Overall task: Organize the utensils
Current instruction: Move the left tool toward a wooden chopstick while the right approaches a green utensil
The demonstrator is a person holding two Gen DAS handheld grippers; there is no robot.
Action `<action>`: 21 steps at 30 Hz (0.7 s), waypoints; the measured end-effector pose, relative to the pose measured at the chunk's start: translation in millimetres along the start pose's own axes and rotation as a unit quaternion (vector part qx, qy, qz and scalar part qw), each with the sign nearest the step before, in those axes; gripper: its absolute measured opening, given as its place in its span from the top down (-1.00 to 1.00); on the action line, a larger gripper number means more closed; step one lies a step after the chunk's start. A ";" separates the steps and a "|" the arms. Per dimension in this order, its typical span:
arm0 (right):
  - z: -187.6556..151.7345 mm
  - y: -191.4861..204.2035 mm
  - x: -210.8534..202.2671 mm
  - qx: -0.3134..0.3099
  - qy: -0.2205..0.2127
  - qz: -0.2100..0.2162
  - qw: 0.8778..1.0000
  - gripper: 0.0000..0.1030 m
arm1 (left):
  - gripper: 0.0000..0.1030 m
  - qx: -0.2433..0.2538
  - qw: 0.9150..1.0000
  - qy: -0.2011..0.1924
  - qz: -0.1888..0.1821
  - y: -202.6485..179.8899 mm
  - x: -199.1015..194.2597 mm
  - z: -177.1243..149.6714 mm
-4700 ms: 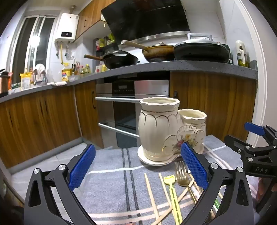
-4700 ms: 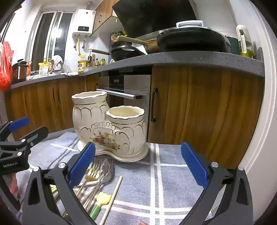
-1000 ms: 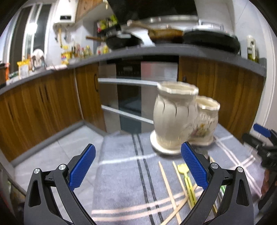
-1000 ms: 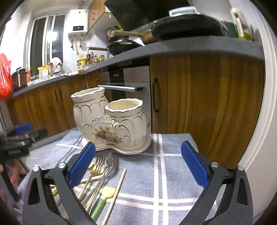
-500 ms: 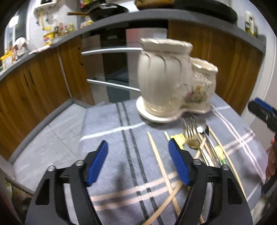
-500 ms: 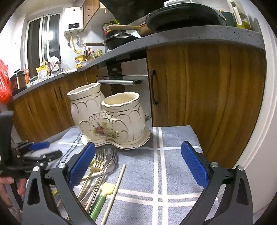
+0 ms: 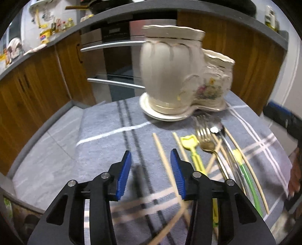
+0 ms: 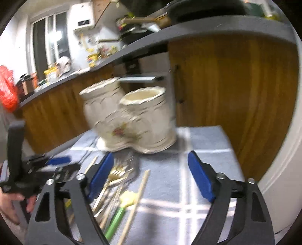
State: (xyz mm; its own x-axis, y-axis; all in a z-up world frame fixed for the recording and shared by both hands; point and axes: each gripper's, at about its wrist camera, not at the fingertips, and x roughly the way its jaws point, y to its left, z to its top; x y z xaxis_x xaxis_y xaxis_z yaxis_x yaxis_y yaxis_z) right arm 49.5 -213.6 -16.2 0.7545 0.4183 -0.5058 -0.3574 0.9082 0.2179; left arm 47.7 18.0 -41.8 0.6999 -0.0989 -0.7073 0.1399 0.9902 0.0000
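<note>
A cream two-pot ceramic utensil holder (image 7: 181, 81) stands on its saucer at the back of a grey striped cloth (image 7: 105, 143); it also shows in the right wrist view (image 8: 132, 120). Loose utensils lie in front of it: wooden chopsticks (image 7: 163, 158), a yellow spatula (image 7: 191, 148), a gold fork (image 7: 206, 139), a green-handled tool (image 7: 249, 181). My left gripper (image 7: 150, 171) is open but narrowed, empty, low over the cloth with its right pad close beside the leftmost chopstick. My right gripper (image 8: 151, 175) is open and empty above the fork (image 8: 115, 175) and a chopstick (image 8: 139, 190).
Wooden kitchen cabinets (image 8: 236, 84) and an oven with steel handles (image 7: 113, 45) stand behind the table. A dark countertop (image 7: 207, 9) carries pans. The cloth's left edge drops to a tiled floor (image 7: 47, 128). The other gripper shows at the frame edge in each view.
My left gripper has dropped and tipped down toward the cloth and its jaws have narrowed. My right gripper has tilted and moved closer to the utensils, jaws still wide.
</note>
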 end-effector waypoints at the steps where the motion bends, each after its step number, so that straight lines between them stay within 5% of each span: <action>1: -1.6 5.1 3.5 -0.004 0.011 0.009 1.000 -0.33 | 0.25 -0.011 1.000 -0.001 -0.003 5.1 -1.0 1.0; 8: -9.3 55.9 38.9 -0.025 0.119 0.082 0.989 0.09 | 0.29 -0.059 0.998 -0.020 -0.010 33.0 -6.4 3.1; 14: -12.8 87.2 64.9 -0.038 0.175 0.073 0.981 0.43 | 0.29 -0.091 0.995 -0.027 -0.021 50.2 -5.5 4.5; 21: -9.7 94.8 88.4 -0.028 0.216 0.028 0.976 0.48 | 0.29 -0.087 0.995 -0.038 -0.018 46.8 -9.7 5.4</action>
State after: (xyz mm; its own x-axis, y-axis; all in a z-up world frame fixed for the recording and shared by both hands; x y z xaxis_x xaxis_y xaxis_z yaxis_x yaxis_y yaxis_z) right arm 77.0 -90.7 -48.3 0.4355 0.4099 -0.8014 -0.4299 0.8769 0.2148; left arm 51.3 64.7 -31.2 0.7492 -0.1352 -0.6484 0.0476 0.9874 -0.1509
